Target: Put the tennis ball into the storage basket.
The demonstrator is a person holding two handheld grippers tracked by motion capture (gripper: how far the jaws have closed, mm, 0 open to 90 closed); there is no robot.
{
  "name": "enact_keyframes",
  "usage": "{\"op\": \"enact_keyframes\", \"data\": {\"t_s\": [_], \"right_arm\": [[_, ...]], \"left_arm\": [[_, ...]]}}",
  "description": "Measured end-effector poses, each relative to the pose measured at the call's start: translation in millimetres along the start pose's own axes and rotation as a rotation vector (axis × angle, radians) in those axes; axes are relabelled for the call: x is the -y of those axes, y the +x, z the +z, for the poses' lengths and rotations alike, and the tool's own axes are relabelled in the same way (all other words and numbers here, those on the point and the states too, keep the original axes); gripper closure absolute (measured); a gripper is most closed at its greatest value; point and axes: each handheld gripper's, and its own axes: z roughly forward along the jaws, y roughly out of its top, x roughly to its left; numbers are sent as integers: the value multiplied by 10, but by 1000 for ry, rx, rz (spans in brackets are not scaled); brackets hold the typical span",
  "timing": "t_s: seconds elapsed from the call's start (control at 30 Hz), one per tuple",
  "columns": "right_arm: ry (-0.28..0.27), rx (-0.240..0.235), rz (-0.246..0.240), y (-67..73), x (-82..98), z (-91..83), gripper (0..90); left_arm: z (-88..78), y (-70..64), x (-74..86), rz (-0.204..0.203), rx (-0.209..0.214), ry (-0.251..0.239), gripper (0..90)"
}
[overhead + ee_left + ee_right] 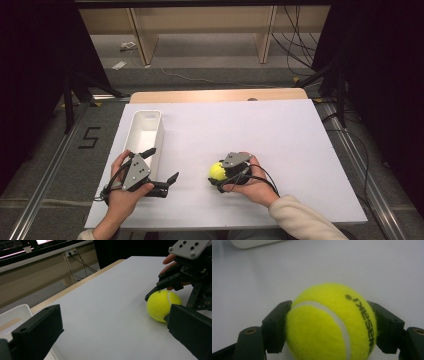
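Note:
A yellow tennis ball rests on the white table sheet, near the front middle. My right gripper is shut on the tennis ball, both black jaws pressed against its sides. The ball also appears in the left gripper view, held by the right gripper. My left gripper stands open at the front left, beside the near end of the white bin, with nothing between its jaws. Its wide-apart fingers frame the left gripper view.
The long white bin lies along the left side of the sheet and looks empty. A wooden table edge runs behind the sheet. Cables and wooden furniture legs stand on the floor beyond.

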Motion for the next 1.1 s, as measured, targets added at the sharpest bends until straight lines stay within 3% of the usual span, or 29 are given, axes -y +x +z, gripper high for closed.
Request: {"op": "enact_keyframes", "data": {"t_s": [1.1], "right_arm": [[-45, 12, 13, -6, -85, -85, 265]], "left_arm": [[-7, -5, -8, 1, 3, -6, 0]]}}
